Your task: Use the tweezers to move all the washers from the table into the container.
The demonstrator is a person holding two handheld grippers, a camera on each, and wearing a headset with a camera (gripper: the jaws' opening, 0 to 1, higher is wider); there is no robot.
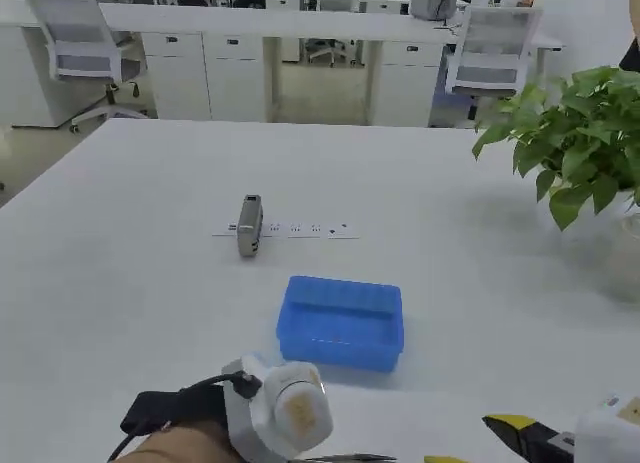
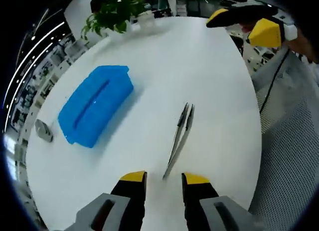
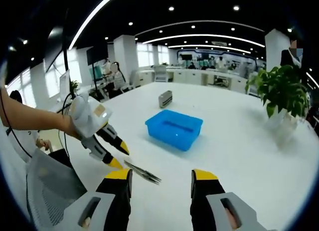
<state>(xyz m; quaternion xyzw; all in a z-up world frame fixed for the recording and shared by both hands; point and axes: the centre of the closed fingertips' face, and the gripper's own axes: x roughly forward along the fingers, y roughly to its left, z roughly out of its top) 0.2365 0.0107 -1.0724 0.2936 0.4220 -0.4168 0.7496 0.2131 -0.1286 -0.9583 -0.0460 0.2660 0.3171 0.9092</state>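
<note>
While the tweezers (image 2: 179, 133) lie flat on the table (image 2: 219, 81) before the spread left tongs (image 2: 164, 177), a clumsy pinch may skid them away; the right tongs (image 3: 162, 174) gape too.

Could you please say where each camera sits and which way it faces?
Left gripper view: on the left gripper, looking along its open jaws at the tweezers on the table.
Right gripper view: on the right gripper, facing the blue container; a forearm shows.
Head view: headset, looking down across the table; a wrist shows.
All share the blue container.
</note>
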